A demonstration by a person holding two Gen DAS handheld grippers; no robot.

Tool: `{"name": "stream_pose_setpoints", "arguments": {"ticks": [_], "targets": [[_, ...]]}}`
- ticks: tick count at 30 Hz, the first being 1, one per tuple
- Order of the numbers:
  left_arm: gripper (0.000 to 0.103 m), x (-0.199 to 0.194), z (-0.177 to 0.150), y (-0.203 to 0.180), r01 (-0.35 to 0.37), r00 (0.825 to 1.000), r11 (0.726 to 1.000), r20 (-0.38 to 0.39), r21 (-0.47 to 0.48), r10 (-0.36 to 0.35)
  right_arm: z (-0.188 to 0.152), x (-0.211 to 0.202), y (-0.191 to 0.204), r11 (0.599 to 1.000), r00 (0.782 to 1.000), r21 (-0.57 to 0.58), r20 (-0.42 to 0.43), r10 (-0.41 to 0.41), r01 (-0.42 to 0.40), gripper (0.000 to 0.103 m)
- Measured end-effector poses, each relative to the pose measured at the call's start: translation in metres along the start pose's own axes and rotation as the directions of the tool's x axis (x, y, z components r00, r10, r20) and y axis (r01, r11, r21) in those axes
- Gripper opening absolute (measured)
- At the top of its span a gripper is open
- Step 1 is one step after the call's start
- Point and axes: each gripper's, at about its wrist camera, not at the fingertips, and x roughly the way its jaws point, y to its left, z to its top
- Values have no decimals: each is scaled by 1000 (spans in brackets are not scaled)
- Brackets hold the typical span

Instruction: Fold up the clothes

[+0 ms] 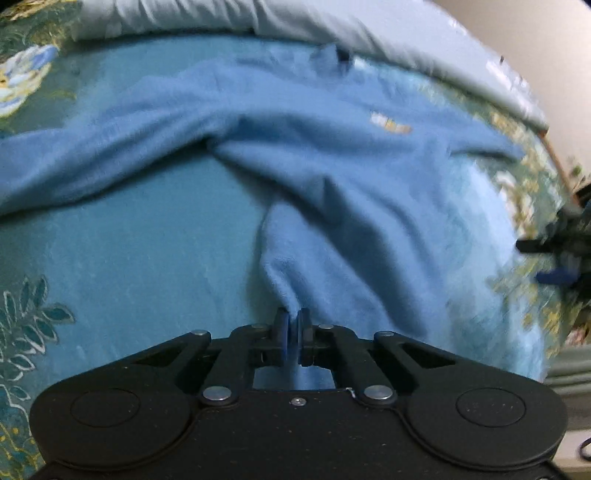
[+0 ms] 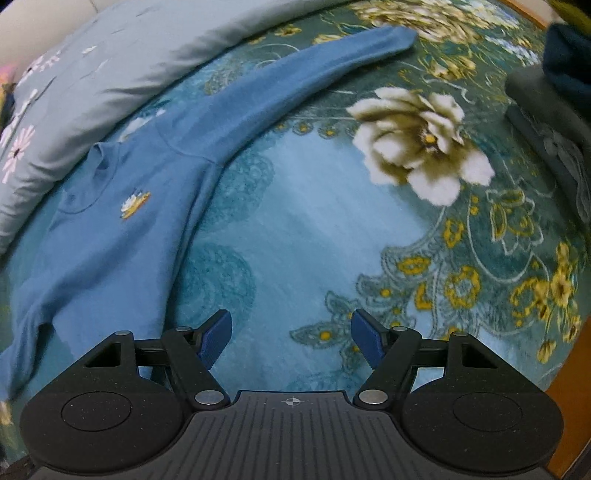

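A blue long-sleeved sweater (image 1: 332, 173) with a small flower emblem lies on the teal floral bedspread (image 1: 129, 240). My left gripper (image 1: 293, 332) is shut on a bunched fold of the sweater's lower part and pulls it taut toward the camera. In the right wrist view the sweater (image 2: 110, 221) lies at the left with one sleeve (image 2: 295, 74) stretched straight toward the far right. My right gripper (image 2: 291, 332) is open and empty, hovering over the bedspread (image 2: 314, 221) just right of the sweater's hem. It also shows at the right edge of the left wrist view (image 1: 554, 258).
A pale grey quilt (image 1: 258, 18) lies along the far edge of the bed, also seen in the right wrist view (image 2: 92, 74). Folded dark clothes (image 2: 554, 92) are stacked at the far right. A wooden bed edge (image 2: 569, 406) shows at the lower right.
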Motion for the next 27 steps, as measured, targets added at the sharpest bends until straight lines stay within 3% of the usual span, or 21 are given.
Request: {"name": "stream_pose_setpoints", "arguments": {"ticks": [3,6,9,12,15,16,19,22,27], "targets": [[1,-22,11,18,0,995,995,103,-99,10,-3,0,-1,1000,1000,1,-1,12,-12,69],[0,-40,20,60,-53,977,952,183,-302,112,-5,4,3,1000,1000,-6,-11,27,-27,69],[0,-48,30,94,-130,957,914,193,-385,217,-6,9,12,998,998,-13,-13,54,-54,69],[0,-49,39,114,-155,953,900,177,-408,245,-7,18,25,995,995,-33,-31,95,-96,69],[1,-51,40,120,-84,973,915,167,-396,161,-11,32,44,988,990,-84,-65,123,-128,69],[7,-49,38,116,-55,978,925,165,-377,126,-13,35,49,987,990,-89,-73,124,-131,69],[50,-44,30,98,28,989,948,147,-316,20,-16,39,59,987,988,-85,-84,133,-140,69],[53,-35,21,80,88,990,957,132,-276,-53,-16,40,62,986,985,-60,-84,148,-153,69],[58,-5,22,63,127,992,964,58,-234,-116,-10,42,64,974,971,25,-82,225,-224,69]]}}
